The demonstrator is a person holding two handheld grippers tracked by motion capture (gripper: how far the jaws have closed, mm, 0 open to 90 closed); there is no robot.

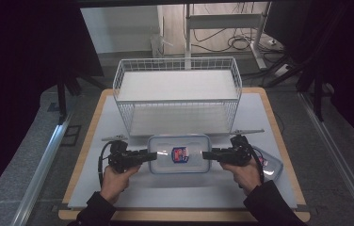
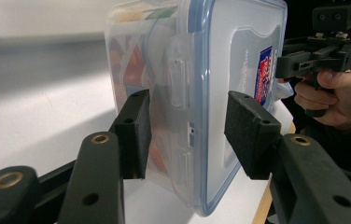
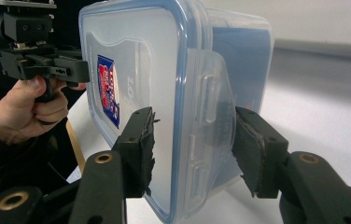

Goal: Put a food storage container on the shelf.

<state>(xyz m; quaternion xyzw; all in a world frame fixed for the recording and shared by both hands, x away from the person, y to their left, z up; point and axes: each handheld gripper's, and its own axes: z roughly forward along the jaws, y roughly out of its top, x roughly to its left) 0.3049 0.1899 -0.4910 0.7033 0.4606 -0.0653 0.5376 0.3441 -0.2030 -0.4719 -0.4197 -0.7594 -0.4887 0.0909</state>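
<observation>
Left claw (image 1: 152, 156) and right claw (image 1: 207, 154) sit at opposite short ends of the box (image 1: 179, 154), a clear rounded-rectangle plastic container with a blue-rimmed snap lid and a red/blue label, flat on the matte white table (image 1: 180, 186) just in front of the basket (image 1: 177, 94). Left gripper view: foam-padded jaws straddle the end latch flap, gaps visible both sides, so open; orange contents show through the wall. Right gripper view: jaws bracket the other flap, worn pads near or touching, grip unclear. Basket is white wire mesh, open front. A clear lid (image 1: 270, 165) lies right of the box.
</observation>
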